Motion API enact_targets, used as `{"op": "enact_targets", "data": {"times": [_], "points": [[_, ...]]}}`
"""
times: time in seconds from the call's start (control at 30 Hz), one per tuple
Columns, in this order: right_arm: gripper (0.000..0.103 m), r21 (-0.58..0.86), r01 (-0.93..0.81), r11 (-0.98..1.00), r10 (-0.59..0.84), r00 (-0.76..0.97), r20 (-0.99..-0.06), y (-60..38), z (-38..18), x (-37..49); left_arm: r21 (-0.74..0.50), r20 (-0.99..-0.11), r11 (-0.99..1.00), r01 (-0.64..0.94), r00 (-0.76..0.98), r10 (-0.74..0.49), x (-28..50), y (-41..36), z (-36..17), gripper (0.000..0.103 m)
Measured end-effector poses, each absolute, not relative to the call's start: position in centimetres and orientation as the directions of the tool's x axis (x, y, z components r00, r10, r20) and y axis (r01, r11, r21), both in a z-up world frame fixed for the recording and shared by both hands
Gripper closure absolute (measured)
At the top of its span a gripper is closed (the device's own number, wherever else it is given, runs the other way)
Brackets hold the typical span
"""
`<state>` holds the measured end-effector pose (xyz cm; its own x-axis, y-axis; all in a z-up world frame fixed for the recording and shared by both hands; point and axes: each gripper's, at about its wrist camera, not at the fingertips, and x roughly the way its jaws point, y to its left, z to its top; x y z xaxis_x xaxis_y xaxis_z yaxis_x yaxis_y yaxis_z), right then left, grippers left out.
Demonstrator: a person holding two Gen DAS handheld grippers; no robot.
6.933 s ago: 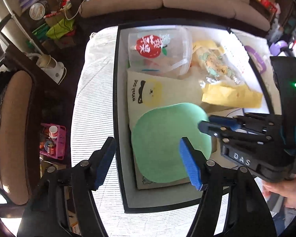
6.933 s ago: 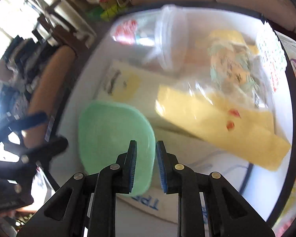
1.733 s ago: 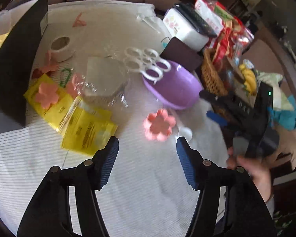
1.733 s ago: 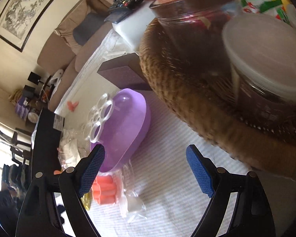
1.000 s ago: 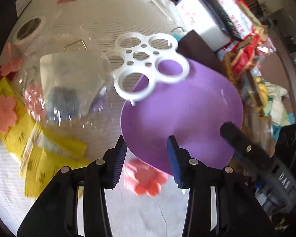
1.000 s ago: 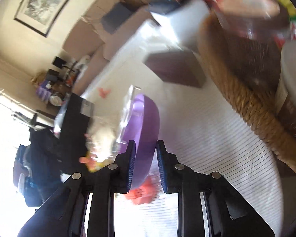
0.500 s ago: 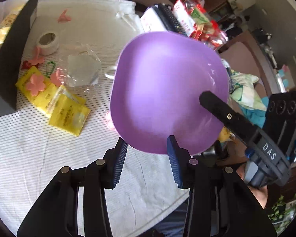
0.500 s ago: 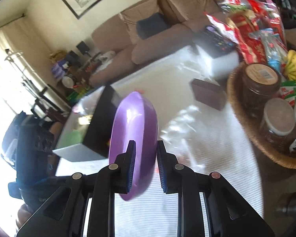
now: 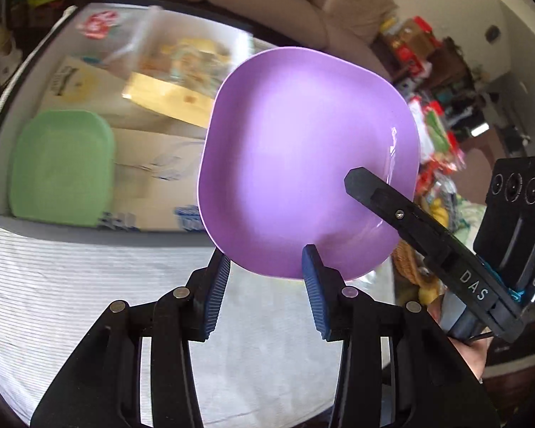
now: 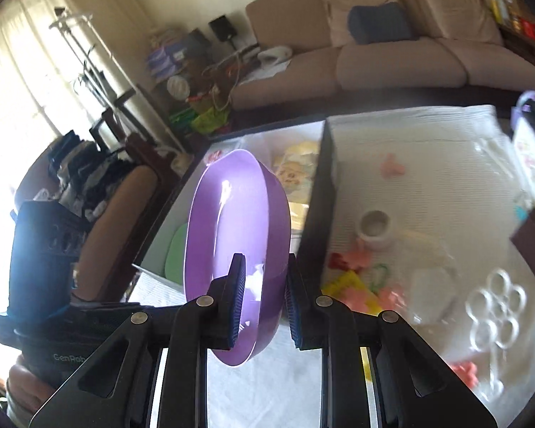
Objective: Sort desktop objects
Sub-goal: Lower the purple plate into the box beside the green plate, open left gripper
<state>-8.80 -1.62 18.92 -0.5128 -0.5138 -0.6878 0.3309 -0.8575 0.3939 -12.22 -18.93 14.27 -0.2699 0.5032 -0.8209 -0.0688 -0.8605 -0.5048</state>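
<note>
Purple bowl [image 10: 237, 249]: held aloft by its rim in the clamped right gripper [image 10: 264, 301] (left gripper [image 9: 265, 294] parted, ungrasping), green plate [image 9: 62, 167] boxed far left.

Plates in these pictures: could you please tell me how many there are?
2. The purple plate is held on edge in the air by the right gripper. The green plate lies in the black-walled box. Others may be hidden behind the purple one.
</note>
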Motion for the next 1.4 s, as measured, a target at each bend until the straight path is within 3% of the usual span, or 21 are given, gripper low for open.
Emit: {"op": "enact_targets", "data": {"times": [0.17, 0.27, 0.47, 0.53, 0.63, 0.8, 0.97, 1.03, 1.2, 1.4], "points": [[0.081, 0.318, 0.322, -0.892, -0.437, -0.433, -0.788, -6.3, 15.1, -13.2, -0.455, -0.863, -0.890, -0.035, -0.228, 0.451, -15.0, -21.0, 11.6, 0.064], [0.074, 0.253, 0.322, -0.912, -0.368, -0.377, -0.850, -6.8, 13.4, -14.6, -0.439, -0.874, -0.897, -0.056, -0.205, 0.441, -15.4, -21.0, 10.7, 0.064], [0.070, 0.077, 0.381, -0.921, -0.230, -0.374, -0.898, -8.0, 14.0, -15.8, -0.363, -0.909, -0.921, -0.141, -0.167, 0.383, -14.6, -20.4, 12.7, 0.063], [0.052, -0.018, 0.396, -0.918, -0.155, -0.400, -0.903, -8.6, 14.7, -15.9, -0.338, -0.917, -0.927, -0.163, -0.166, 0.363, -13.9, -21.2, 13.8, 0.062], [0.050, -0.116, 0.406, -0.906, -0.090, -0.453, -0.887, -8.8, 15.6, -15.9, -0.318, -0.919, -0.934, -0.162, -0.189, 0.346, -13.5, -23.1, 15.2, 0.062], [0.050, -0.097, 0.448, -0.889, -0.140, -0.466, -0.874, -10.0, 16.5, -16.2, -0.308, -0.919, -0.946, -0.106, -0.223, 0.324, -15.0, -25.4, 15.3, 0.062], [0.052, 0.089, 0.463, -0.882, -0.274, -0.351, -0.895, -12.8, 14.3, -18.6, -0.337, -0.913, -0.941, -0.008, -0.242, 0.329, -16.4, -28.5, 14.0, 0.061], [0.061, 0.125, 0.428, -0.895, -0.282, -0.329, -0.901, -13.5, 12.9, -19.8, -0.339, -0.913, -0.941, 0.011, -0.244, 0.326, -16.7, -29.4, 13.6, 0.061], [0.066, 0.139, 0.367, -0.920, -0.265, -0.318, -0.910, -14.9, 10.2, -22.3, -0.338, -0.912, -0.941, 0.008, -0.251, 0.325, -17.0, -30.6, 13.4, 0.061], [0.068, 0.102, 0.428, -0.898, -0.255, -0.317, -0.913, -17.6, 9.2, -22.6, -0.350, -0.907, -0.937, -0.009, -0.245, 0.341, -17.5, -30.5, 12.8, 0.058]]}}
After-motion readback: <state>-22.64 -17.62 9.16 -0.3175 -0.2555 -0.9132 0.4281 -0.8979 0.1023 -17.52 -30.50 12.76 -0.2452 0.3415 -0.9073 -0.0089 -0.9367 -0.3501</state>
